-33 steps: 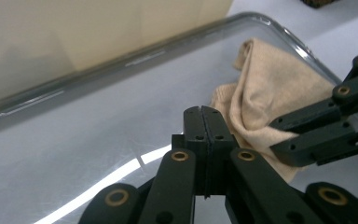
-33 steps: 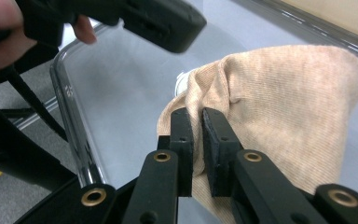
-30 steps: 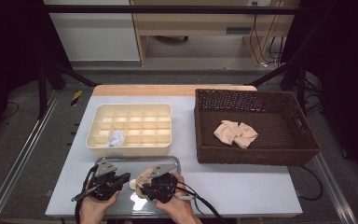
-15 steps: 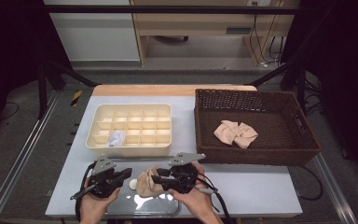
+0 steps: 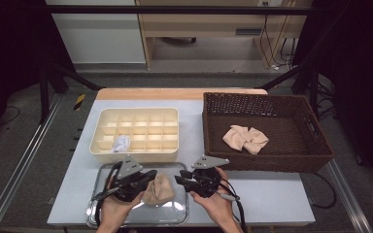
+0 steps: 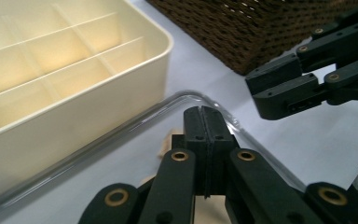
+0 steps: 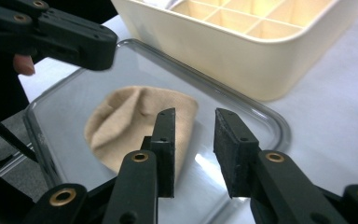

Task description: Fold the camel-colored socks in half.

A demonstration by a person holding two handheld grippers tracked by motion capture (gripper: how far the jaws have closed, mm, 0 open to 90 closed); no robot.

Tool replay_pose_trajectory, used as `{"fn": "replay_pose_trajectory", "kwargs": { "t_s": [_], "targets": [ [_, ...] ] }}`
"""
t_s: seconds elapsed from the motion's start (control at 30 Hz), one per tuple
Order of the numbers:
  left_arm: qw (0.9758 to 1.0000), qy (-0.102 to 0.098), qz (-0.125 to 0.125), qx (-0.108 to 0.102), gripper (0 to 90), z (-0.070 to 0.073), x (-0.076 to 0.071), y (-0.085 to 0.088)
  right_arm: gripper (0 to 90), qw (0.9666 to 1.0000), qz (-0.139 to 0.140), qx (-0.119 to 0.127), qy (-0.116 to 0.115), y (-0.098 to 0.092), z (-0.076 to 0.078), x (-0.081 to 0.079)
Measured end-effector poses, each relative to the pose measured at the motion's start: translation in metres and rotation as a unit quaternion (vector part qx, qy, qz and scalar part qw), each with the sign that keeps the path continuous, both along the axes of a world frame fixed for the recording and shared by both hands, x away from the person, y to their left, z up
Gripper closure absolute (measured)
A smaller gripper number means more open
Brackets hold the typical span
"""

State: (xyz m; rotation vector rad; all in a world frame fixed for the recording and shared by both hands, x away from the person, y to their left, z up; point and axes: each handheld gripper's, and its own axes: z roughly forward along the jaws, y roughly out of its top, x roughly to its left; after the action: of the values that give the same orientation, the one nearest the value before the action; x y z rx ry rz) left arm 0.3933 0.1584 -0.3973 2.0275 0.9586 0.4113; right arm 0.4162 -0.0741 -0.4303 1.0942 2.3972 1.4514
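Lying flat in the clear tray (image 5: 176,217) at the near edge of the table: a beige cloth (image 5: 159,189), between the two grippers and closer to the left one. Left gripper (image 5: 151,175) pressed together, with no fabric visible between its pads in the left gripper view (image 6: 204,112), only a bit of beige below them; tips just beside the upper left edge of the cloth and pointing toward the right hand. Right gripper (image 5: 180,177) half spread, having just closed a little, with nothing between the pads; placed over the right rim of the tray, a little apart from the cloth. Seen from the right gripper view (image 7: 193,116): cloth (image 7: 135,123) ahead, below and to the left of the jaws, long axis probably running across them, from lower left to upper right. Judged from this: for a grasp with the right gripper, a short reach leftward and down to the cloth's near edge; for the left, first an opening of the jaws. Beyond the tray, the cream compartment box (image 5: 135,154); to the right, the wicker basket (image 5: 315,145).
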Motion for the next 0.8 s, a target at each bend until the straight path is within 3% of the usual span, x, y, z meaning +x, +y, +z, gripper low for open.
{"fn": "replay_pose_trajectory", "kwargs": {
  "t_s": [0.13, 0.33, 0.47, 0.8],
  "targets": [
    [0.9997, 0.015, -0.009, 0.018, 89.8, -0.012, 0.006, -0.017, 70.0, 0.9999, -0.012, 0.001, 0.001, -0.010, -0.002, -0.002],
    [0.9980, 0.047, -0.005, 0.042, 89.8, -0.034, 0.008, -0.014, 69.5, 0.9999, -0.016, 0.000, 0.000, -0.016, -0.008, -0.002],
    [0.9968, 0.055, -0.006, 0.058, 89.8, -0.042, 0.006, -0.008, 68.1, 0.9999, -0.011, 0.001, 0.001, -0.010, -0.010, -0.003],
    [0.9962, 0.061, -0.004, 0.063, 89.8, -0.056, 0.004, 0.005, 62.9, 0.9997, 0.015, -0.007, 0.020, 0.020, -0.024, -0.002]
  ]
}}
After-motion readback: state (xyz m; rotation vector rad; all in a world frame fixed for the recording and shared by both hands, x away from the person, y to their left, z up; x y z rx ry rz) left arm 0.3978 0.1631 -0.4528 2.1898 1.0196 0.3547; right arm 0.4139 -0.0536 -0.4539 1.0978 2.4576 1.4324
